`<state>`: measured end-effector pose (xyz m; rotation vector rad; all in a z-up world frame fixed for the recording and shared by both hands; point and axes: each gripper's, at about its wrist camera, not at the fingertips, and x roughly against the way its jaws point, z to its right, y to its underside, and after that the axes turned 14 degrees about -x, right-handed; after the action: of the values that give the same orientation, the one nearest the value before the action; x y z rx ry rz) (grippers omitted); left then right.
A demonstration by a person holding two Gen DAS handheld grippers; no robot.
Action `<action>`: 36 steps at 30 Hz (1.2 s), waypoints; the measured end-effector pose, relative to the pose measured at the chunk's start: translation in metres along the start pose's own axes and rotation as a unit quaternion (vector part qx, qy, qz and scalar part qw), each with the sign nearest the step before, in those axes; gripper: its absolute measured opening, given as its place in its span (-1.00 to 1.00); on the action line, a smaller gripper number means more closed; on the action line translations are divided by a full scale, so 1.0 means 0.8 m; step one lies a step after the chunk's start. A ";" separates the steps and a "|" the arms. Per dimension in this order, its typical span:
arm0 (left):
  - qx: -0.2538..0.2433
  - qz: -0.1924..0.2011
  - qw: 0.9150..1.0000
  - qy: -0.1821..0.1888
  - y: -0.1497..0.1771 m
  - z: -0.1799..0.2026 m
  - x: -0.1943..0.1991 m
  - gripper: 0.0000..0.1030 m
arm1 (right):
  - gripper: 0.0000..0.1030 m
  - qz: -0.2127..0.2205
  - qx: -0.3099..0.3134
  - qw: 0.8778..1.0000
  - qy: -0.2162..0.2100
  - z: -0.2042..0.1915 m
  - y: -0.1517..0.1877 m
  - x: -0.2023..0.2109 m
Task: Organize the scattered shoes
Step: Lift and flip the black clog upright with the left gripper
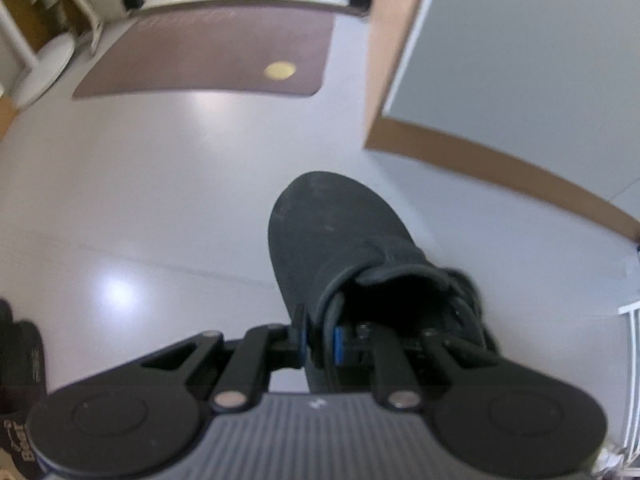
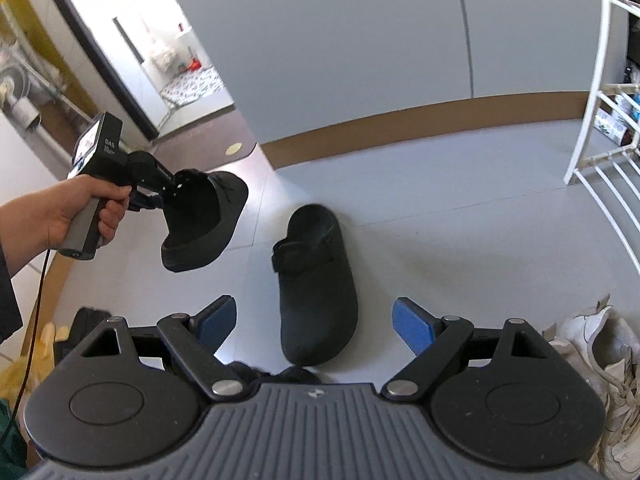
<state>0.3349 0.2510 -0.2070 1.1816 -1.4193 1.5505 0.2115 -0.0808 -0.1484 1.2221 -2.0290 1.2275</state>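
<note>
The left gripper (image 1: 318, 344) pinches the heel rim of a black suede-like clog (image 2: 204, 220) — one blue pad inside the opening, the other outside — and carries it in the air above the pale glossy floor (image 1: 140, 184), near the wall's brown skirting (image 2: 400, 120). Its mate, a second black clog with a strap (image 2: 316, 280), lies flat on the floor in front of the right gripper (image 2: 316, 324), whose blue-padded fingers (image 2: 414, 324) stand spread wide and empty. The step in hand looks like carrying one clog to its place. Next, probably, the right gripper lowers onto the mate's rim and closes — a white wire rack (image 2: 600, 120) stands near the wall, with worn white sneakers (image 2: 600, 380) beside it.
</note>
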 end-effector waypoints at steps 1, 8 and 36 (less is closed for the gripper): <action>0.005 -0.004 1.000 0.000 0.005 -0.009 -0.006 -0.75 | 0.73 -0.003 -0.002 1.000 0.000 0.000 0.000 -0.001; 0.022 -0.025 0.999 0.013 0.037 -0.031 -0.040 -0.75 | 0.73 -0.023 -0.005 1.000 0.011 -0.007 0.009 -0.006; 0.079 -0.081 0.993 -0.031 0.078 -0.089 -0.093 -0.03 | 0.73 -0.044 0.040 0.998 0.031 -0.009 0.034 -0.026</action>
<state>0.2899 0.3180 -0.2965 1.4132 -1.2237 1.5460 0.1981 -0.0599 -0.1729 1.2807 -1.8780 1.2976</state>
